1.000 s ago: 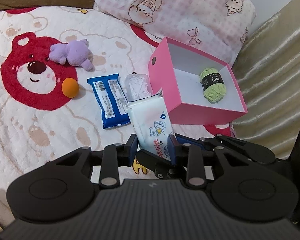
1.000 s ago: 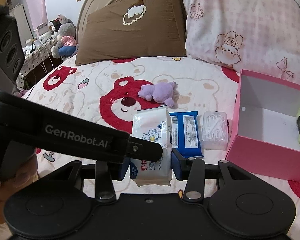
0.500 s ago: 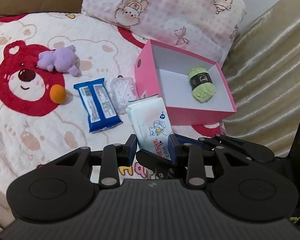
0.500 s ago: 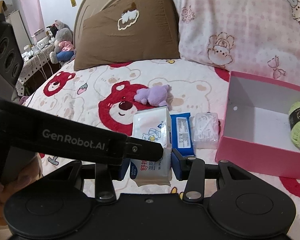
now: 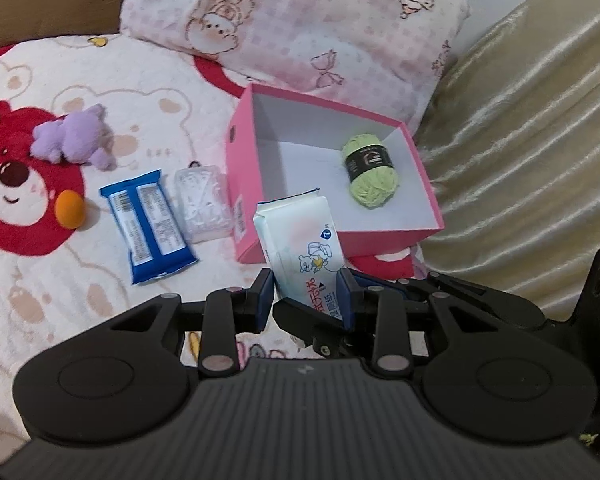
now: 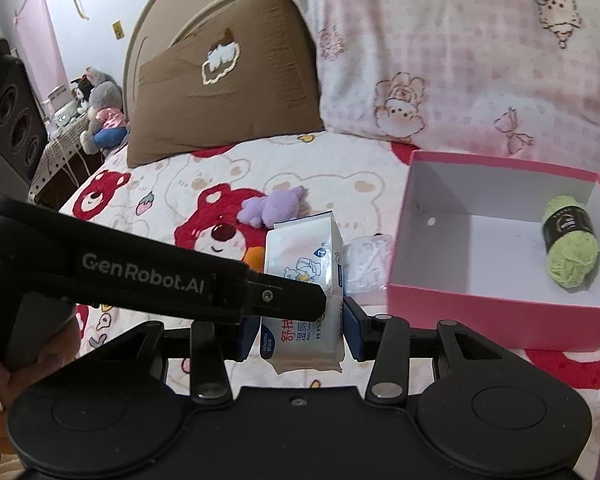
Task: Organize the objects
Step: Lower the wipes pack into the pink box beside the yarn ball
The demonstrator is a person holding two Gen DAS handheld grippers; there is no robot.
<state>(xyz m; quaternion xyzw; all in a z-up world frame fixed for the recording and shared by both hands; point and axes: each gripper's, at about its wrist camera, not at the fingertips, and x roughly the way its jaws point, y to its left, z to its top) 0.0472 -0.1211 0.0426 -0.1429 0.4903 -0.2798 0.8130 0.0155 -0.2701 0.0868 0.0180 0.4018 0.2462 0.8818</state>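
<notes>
- Wet-wipes pack (image 5: 300, 240), left wrist view: pinched at its near end between the narrow-set fingers of the left gripper (image 5: 306, 296), pads against both long edges, clear of the bedspread (image 5: 40, 300).
- Long axis running straight out along the fingers, far end leaning slightly left, printed face toward the camera.
- Far end overlapping the near wall of the pink box (image 5: 380, 240) close to its left corner; whether already past the rim or just short of it, hard to tell from here.
- Box floor ahead and to the right, bare except for a green yarn ball (image 5: 370, 176) toward the far right corner.
- Lying left of the box on the bedspread: clear plastic case (image 5: 202, 200), blue packet (image 5: 152, 220), orange ball (image 5: 70, 210), purple plush (image 5: 72, 138).
- Right wrist view: same pack (image 6: 300, 256) also sitting between the fingers of the right gripper (image 6: 300, 320), set narrow around its lower half; apparently a two-handed hold, though the left-side pad contact is hidden behind the left gripper's finger crossing in from the left.
- Long axis again pointing away from the camera, far end up, near end hanging toward the gripper body.
- Box (image 6: 460, 304) well to the right of the pack here, open side up, yarn (image 6: 570, 248) at its right end.
- Judgement: next move a carry rightward and forward over the near wall, then a release flat onto the bare floor left of the yarn; right gripper the nearer one to the box.
</notes>
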